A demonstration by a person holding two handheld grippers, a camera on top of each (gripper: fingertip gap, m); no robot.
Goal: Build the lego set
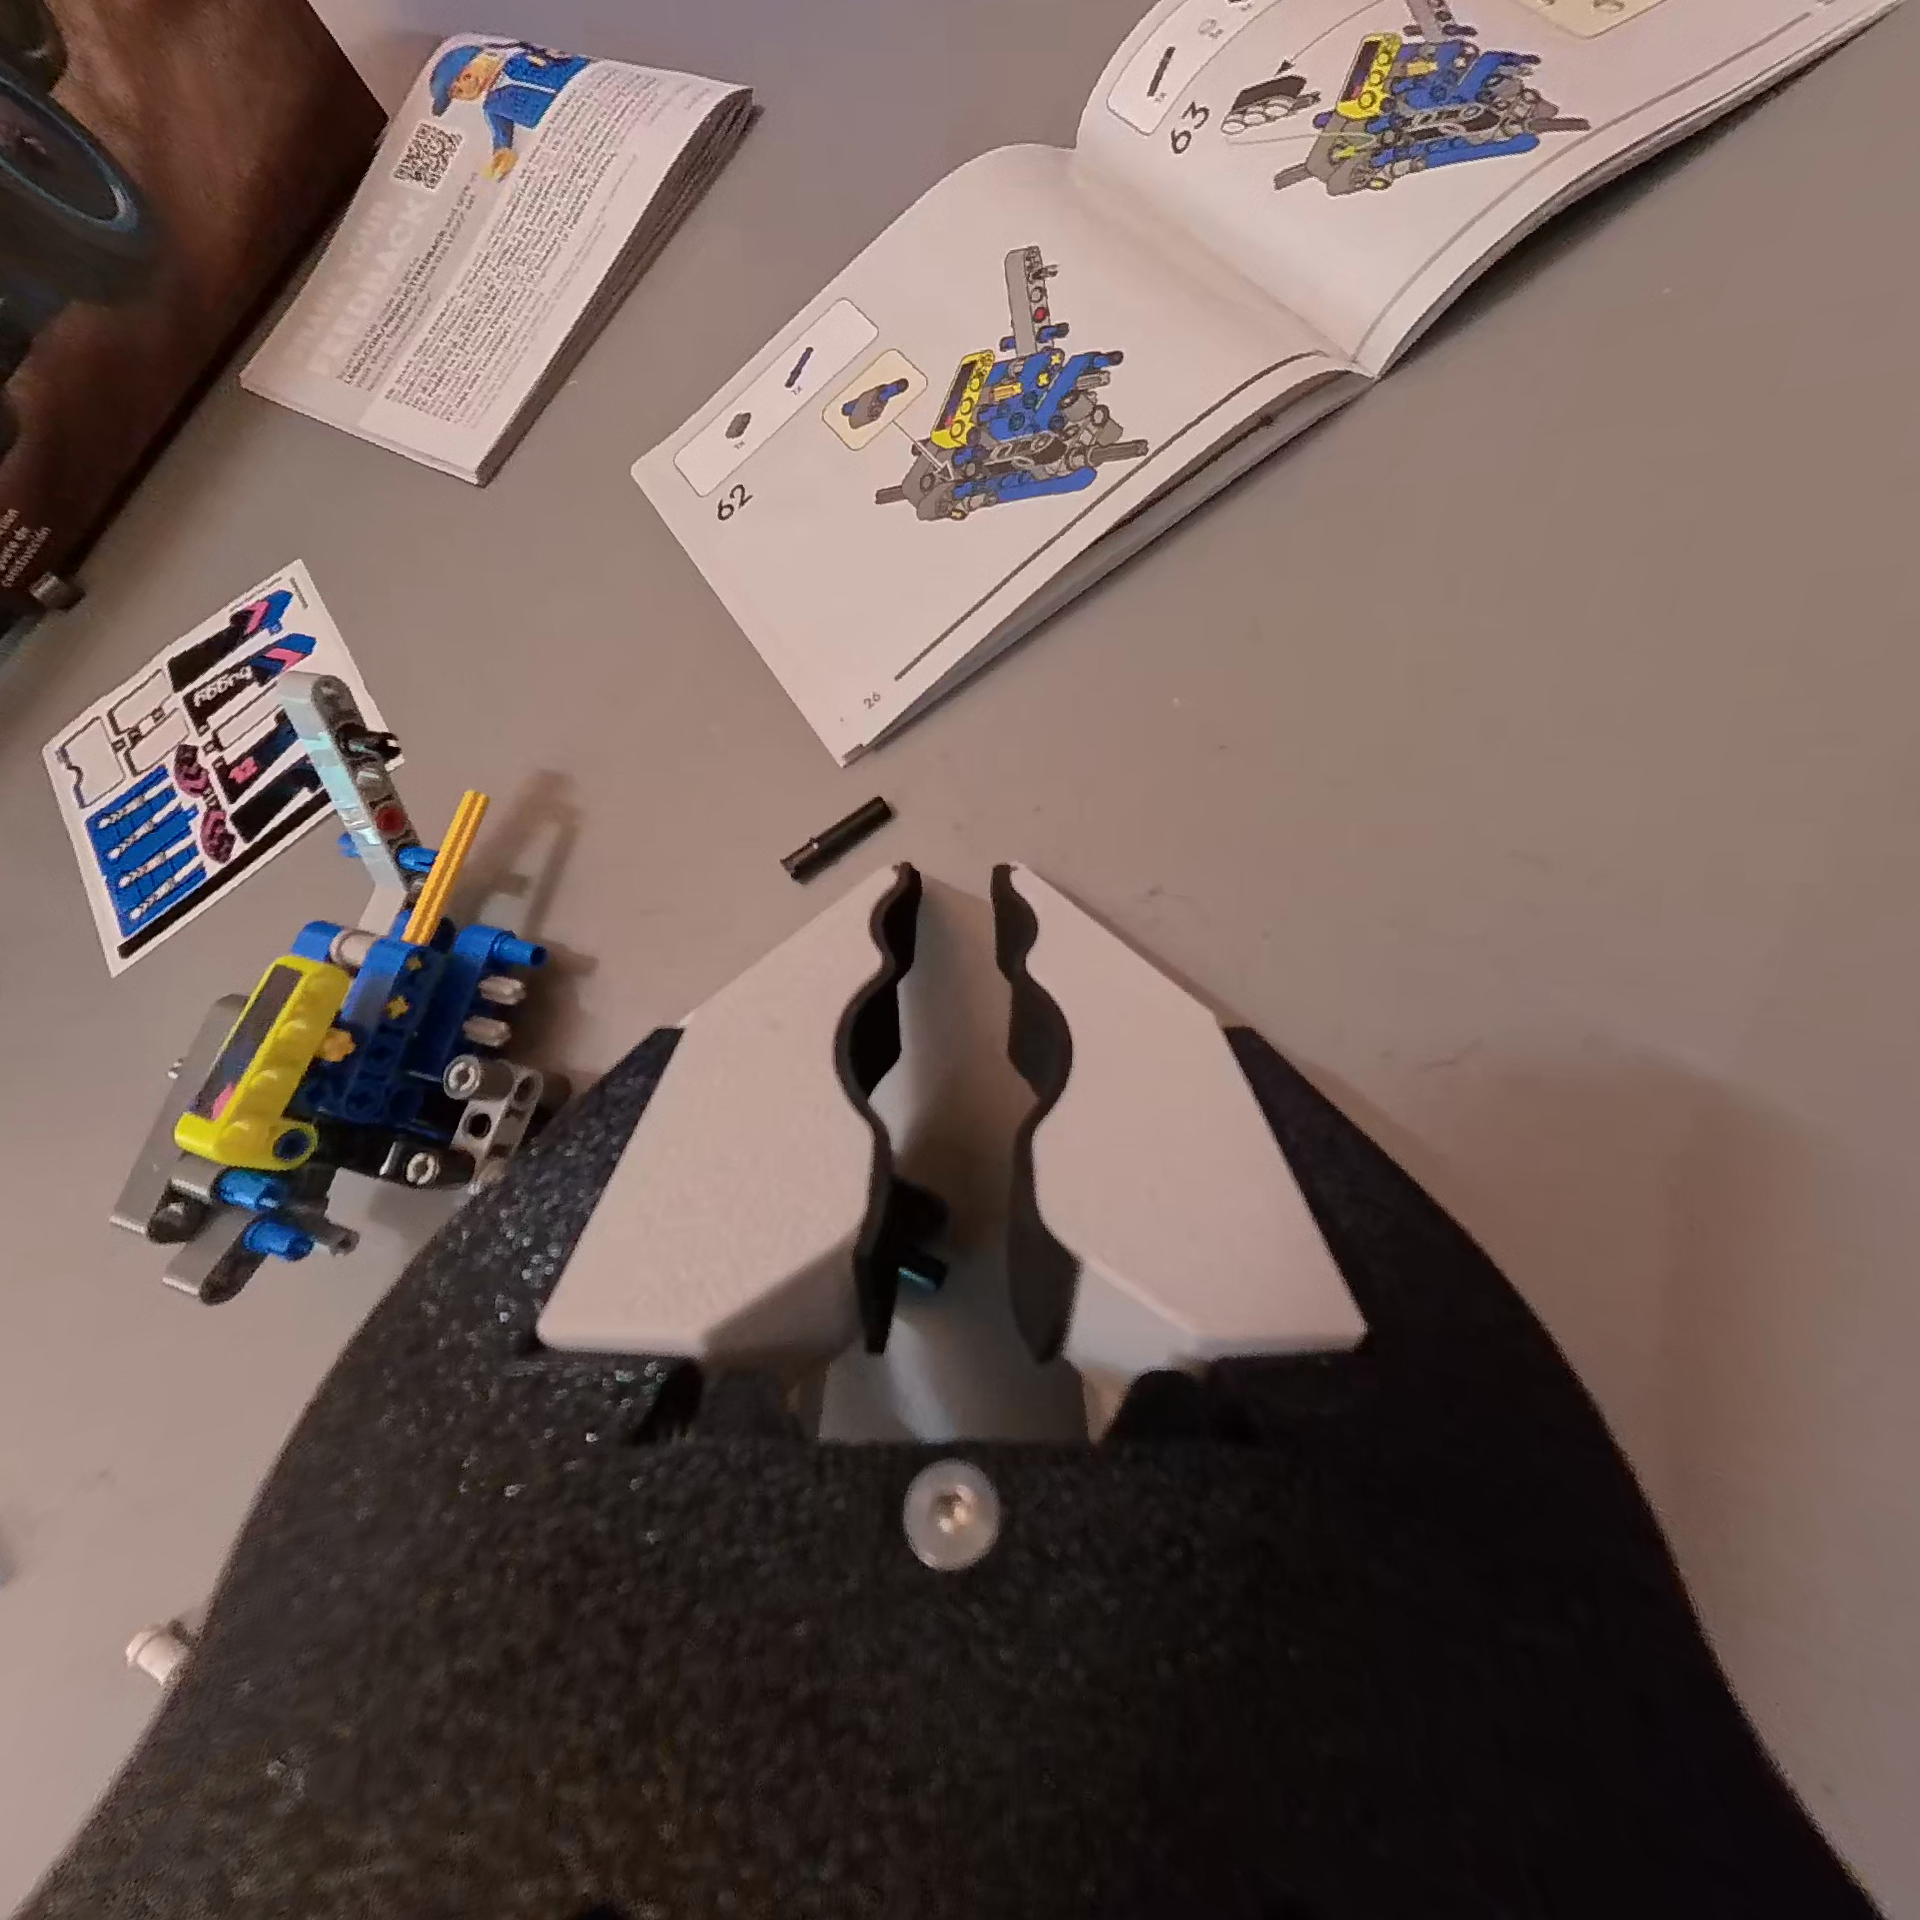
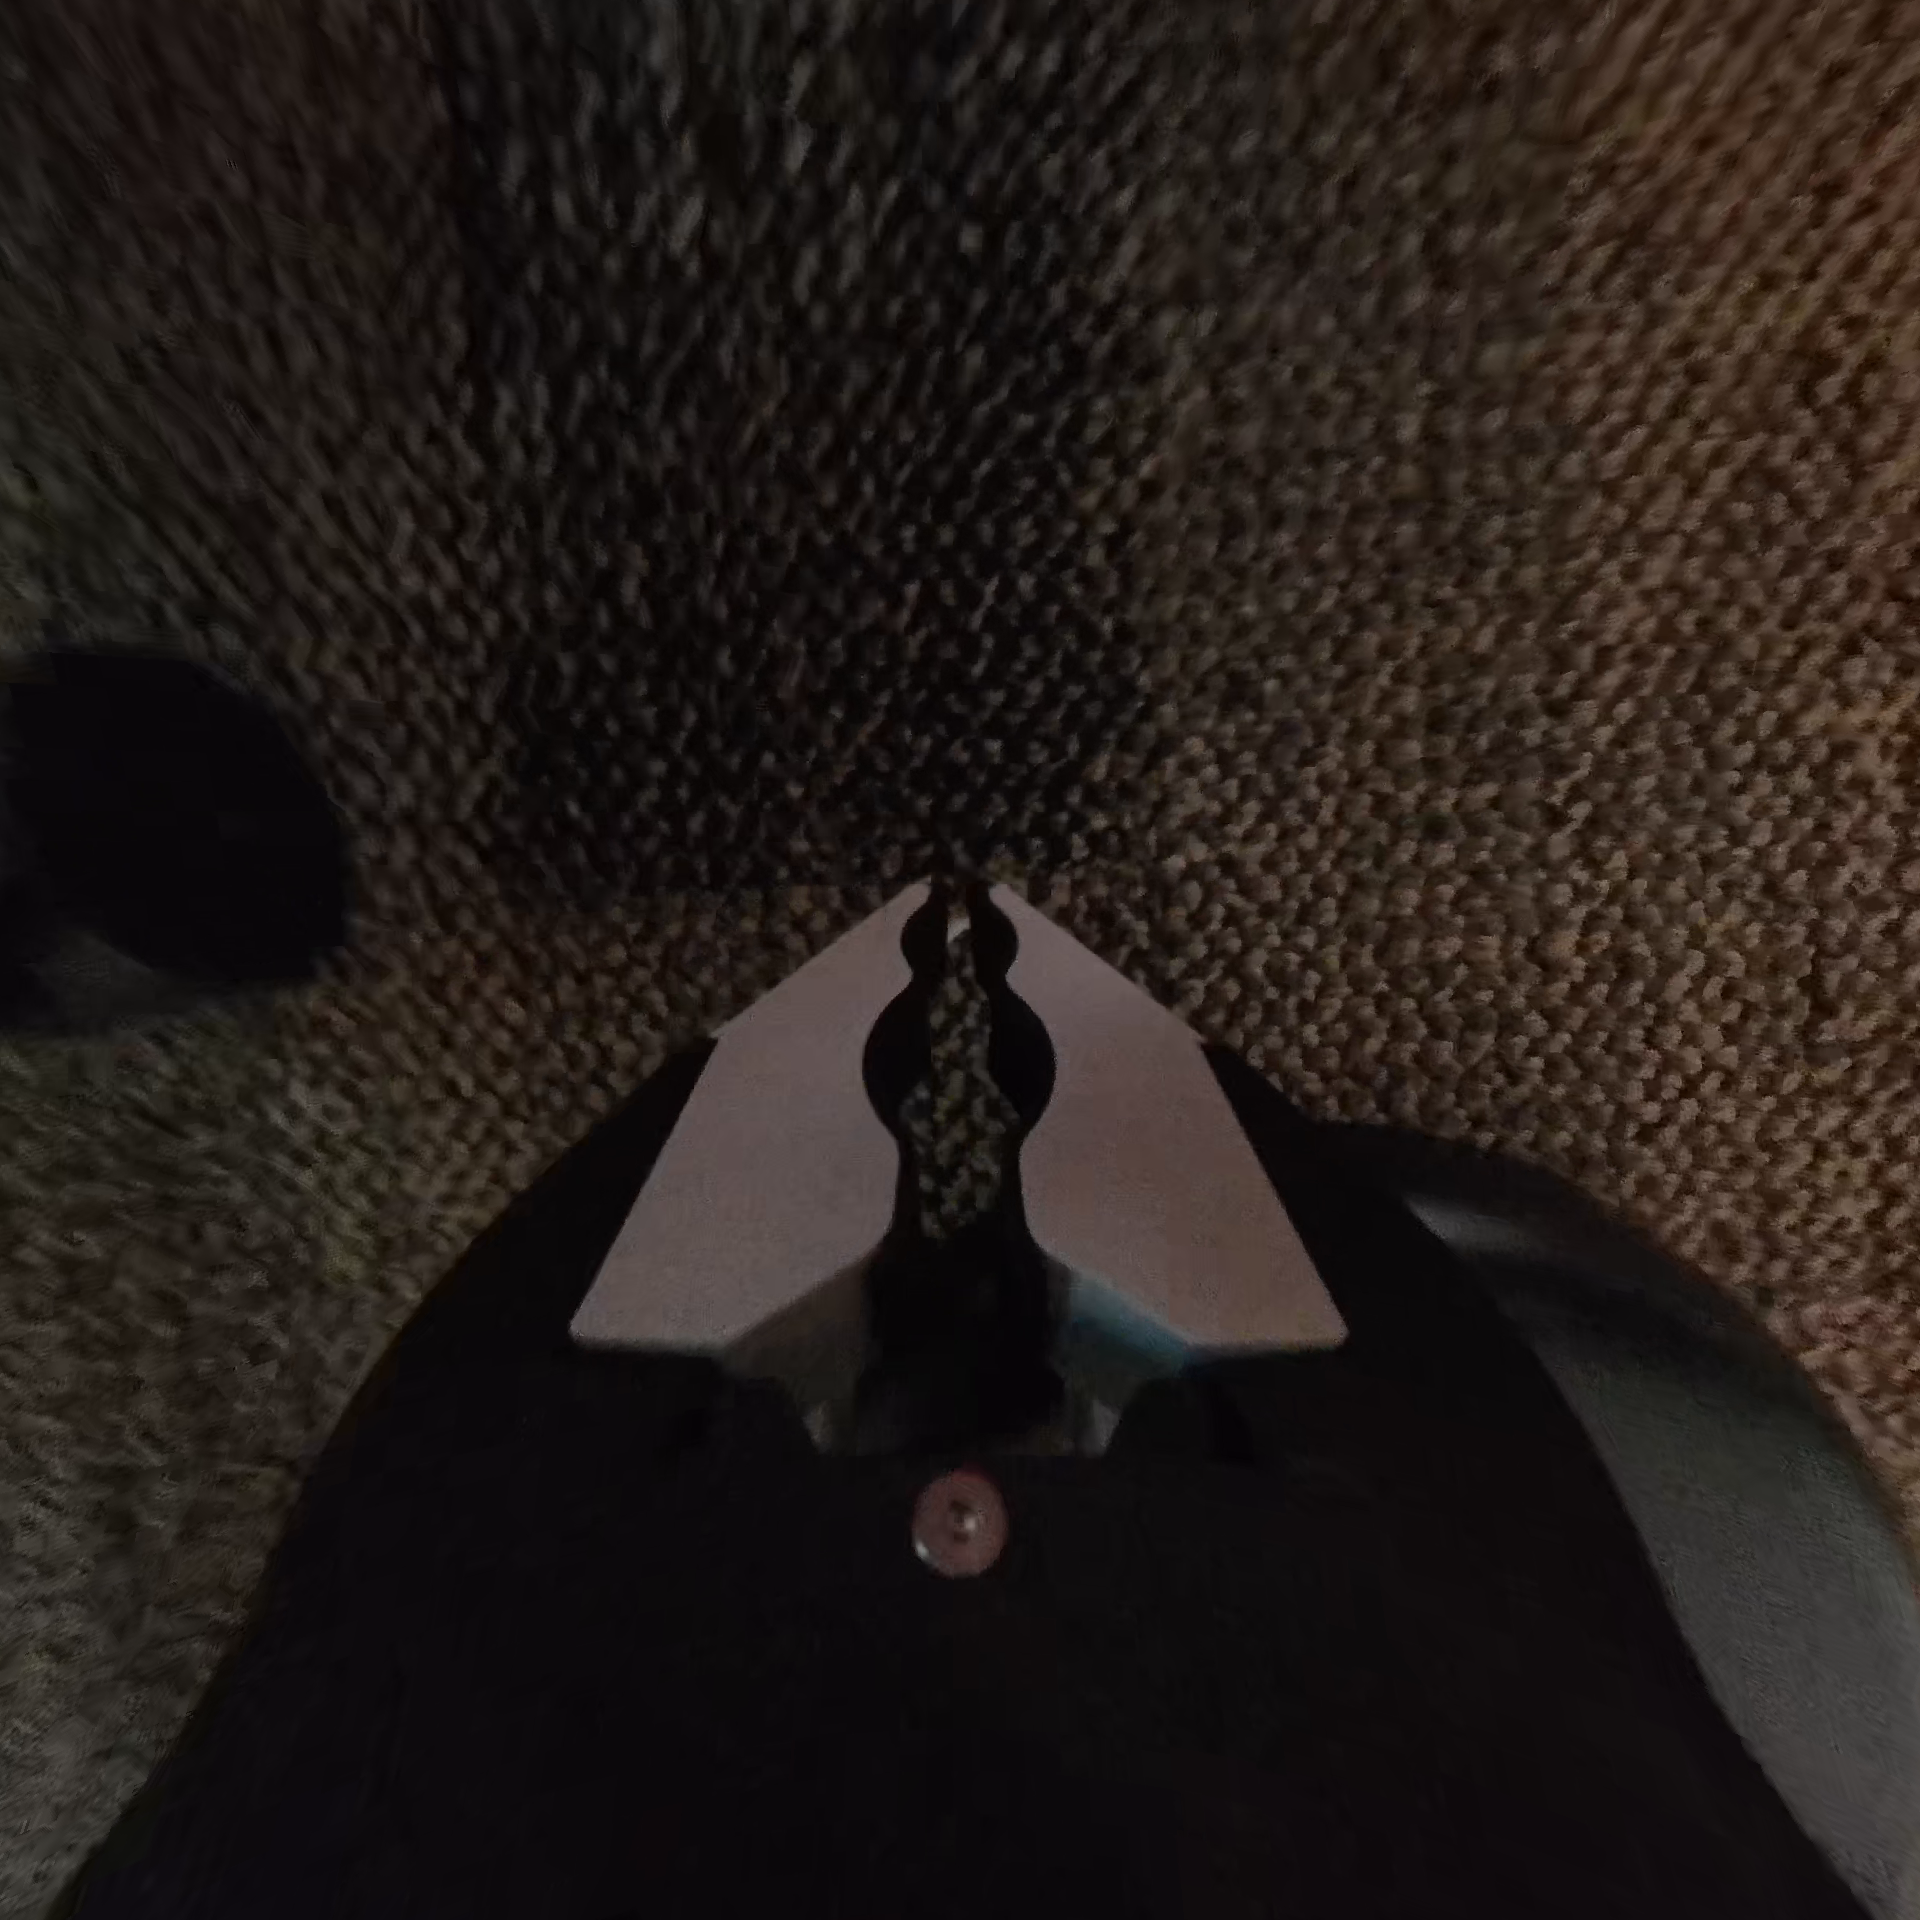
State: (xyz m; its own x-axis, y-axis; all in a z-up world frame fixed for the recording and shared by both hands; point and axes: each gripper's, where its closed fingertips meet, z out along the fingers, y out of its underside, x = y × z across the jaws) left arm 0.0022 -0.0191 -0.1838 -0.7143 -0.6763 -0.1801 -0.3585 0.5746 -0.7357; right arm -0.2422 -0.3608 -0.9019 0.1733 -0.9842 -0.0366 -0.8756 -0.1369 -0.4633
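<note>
In the left wrist view, a partly built lego model [image 1: 343, 1060] in blue, yellow, grey and black lies on the grey table, left of my left gripper [image 1: 951, 878]. A yellow axle and a grey beam stick up from it. A small black pin [image 1: 836, 836] lies just beyond the left fingertip. The left gripper's fingers are a narrow gap apart with nothing between the tips. A small black and blue piece [image 1: 909, 1242] shows deep in the gap; I cannot tell whether it lies on the table. My right gripper [image 2: 954, 888] is shut, empty and points at a brown carpet.
An open instruction booklet [image 1: 1091, 416] lies beyond the left gripper. A closed booklet [image 1: 499, 260] and a sticker sheet [image 1: 177, 769] lie at the left, and a dark box [image 1: 125, 260] stands at the far left. A small grey pin [image 1: 156, 1647] lies at the lower left. A dark shape [image 2: 156, 821] rests on the carpet.
</note>
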